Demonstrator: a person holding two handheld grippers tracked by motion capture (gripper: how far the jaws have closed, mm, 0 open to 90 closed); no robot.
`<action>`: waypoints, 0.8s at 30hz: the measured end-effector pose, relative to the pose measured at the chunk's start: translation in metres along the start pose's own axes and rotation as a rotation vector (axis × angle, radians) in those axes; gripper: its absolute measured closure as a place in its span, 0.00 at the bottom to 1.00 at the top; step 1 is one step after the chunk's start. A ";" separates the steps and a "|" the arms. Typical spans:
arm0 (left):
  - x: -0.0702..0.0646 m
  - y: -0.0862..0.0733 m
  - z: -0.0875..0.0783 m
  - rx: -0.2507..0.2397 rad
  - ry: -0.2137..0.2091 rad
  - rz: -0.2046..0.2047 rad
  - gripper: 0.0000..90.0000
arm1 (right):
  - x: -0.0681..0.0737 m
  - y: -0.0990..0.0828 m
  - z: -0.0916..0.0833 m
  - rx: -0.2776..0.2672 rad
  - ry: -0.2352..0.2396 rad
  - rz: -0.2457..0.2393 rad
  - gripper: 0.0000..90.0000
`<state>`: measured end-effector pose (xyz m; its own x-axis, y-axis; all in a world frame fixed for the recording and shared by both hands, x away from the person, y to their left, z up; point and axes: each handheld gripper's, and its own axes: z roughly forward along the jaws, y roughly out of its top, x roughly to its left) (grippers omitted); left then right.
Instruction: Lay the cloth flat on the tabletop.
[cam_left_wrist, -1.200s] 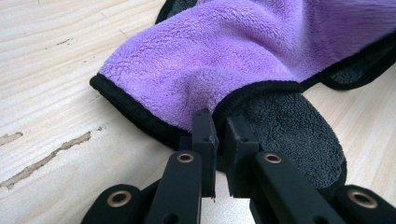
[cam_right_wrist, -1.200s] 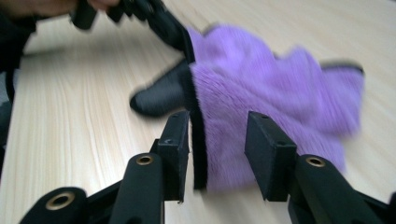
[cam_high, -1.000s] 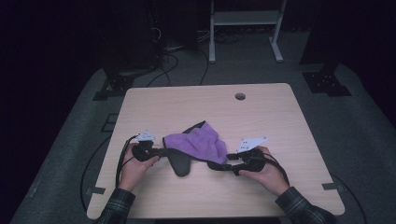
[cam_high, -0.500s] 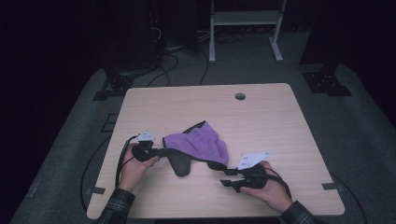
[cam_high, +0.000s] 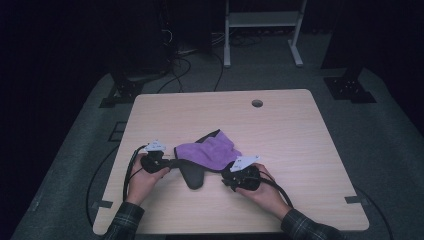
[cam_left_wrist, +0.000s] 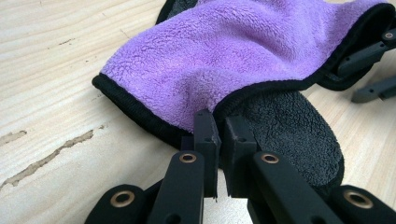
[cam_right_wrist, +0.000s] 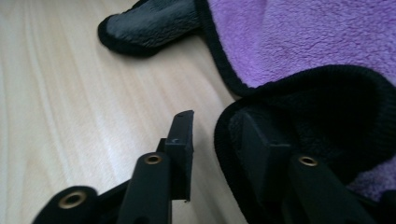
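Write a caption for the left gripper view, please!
Left gripper fingers pinch the purple cloth's black edge on the wooden table.

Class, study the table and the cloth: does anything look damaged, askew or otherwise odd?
The purple cloth lies bunched and folded over, its grey underside flopped out toward the near edge. The left gripper pinches its black hem. The wooden table has a chipped streak in its surface beside the cloth. Nothing is spilled.

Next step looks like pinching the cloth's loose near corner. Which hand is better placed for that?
Right. The right gripper has its fingers apart, straddling the black hem of the cloth, and they have just been closing. The left gripper is already clamped on the opposite edge.
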<state>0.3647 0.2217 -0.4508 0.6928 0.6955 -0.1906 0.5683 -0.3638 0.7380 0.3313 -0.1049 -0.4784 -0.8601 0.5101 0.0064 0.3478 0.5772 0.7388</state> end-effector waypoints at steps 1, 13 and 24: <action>0.000 0.000 0.000 0.000 0.001 0.000 0.95 | -0.001 0.000 0.001 -0.001 -0.004 0.002 0.77; 0.002 0.011 -0.024 -0.121 0.012 -0.020 0.95 | -0.016 0.004 -0.038 -0.033 -0.021 0.016 0.98; 0.003 0.033 -0.068 -0.294 0.037 -0.026 0.96 | -0.063 0.004 -0.128 -0.252 -0.118 0.132 0.98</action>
<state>0.3552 0.2540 -0.3828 0.6600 0.7262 -0.1925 0.4294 -0.1544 0.8898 0.3387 -0.2162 -0.3893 -0.7593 0.6491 0.0461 0.3377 0.3326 0.8805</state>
